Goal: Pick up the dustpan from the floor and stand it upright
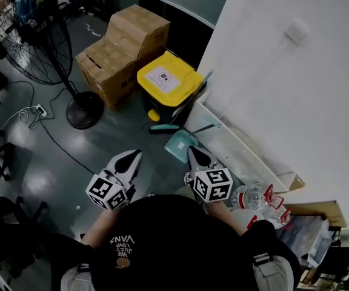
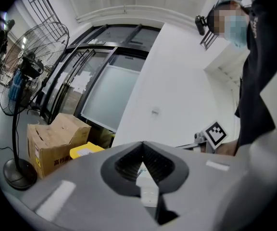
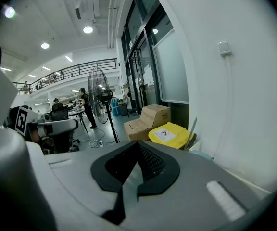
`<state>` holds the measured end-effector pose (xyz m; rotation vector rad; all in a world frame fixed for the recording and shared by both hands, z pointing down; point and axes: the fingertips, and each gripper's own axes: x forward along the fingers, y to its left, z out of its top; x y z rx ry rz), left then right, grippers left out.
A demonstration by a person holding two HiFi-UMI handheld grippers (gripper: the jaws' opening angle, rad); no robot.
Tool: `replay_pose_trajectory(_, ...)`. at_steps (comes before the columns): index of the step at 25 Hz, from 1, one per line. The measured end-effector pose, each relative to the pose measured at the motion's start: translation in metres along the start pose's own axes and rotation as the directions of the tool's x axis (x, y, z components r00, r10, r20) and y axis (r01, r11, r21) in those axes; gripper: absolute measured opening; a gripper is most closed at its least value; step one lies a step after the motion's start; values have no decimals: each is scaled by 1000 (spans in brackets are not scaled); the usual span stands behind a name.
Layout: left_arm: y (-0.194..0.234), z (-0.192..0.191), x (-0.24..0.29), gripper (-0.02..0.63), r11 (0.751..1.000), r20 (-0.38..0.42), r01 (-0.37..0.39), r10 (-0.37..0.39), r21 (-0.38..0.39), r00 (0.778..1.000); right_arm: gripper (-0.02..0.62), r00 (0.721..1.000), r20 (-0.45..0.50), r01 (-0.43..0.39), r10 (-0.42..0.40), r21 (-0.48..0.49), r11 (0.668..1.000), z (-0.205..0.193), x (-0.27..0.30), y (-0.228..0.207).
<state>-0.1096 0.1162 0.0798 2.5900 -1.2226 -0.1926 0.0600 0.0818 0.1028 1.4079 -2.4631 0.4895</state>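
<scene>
A pale teal dustpan lies on the grey floor by the foot of the white wall; in the right gripper view only its edge shows past the jaws. My right gripper is shut and empty, its tip just right of the pan and above it. To the pan's left my left gripper hangs apart from it, also shut with nothing held. In the left gripper view the left gripper points level at the wall. The right gripper tilts down toward the yellow bin.
A bin with a yellow lid stands just beyond the dustpan, with cardboard boxes behind it. A standing fan has its base and cable at left. A white ledge runs along the wall; a water bottle lies at right.
</scene>
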Motion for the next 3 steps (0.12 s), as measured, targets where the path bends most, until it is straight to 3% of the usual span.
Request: replay_pose_trajectory(3, 1, 1, 4, 54, 1000, -1, -2, 2, -4, 1000, 2, 1000, -4, -4, 4, -3, 1000, 4, 3, -1)
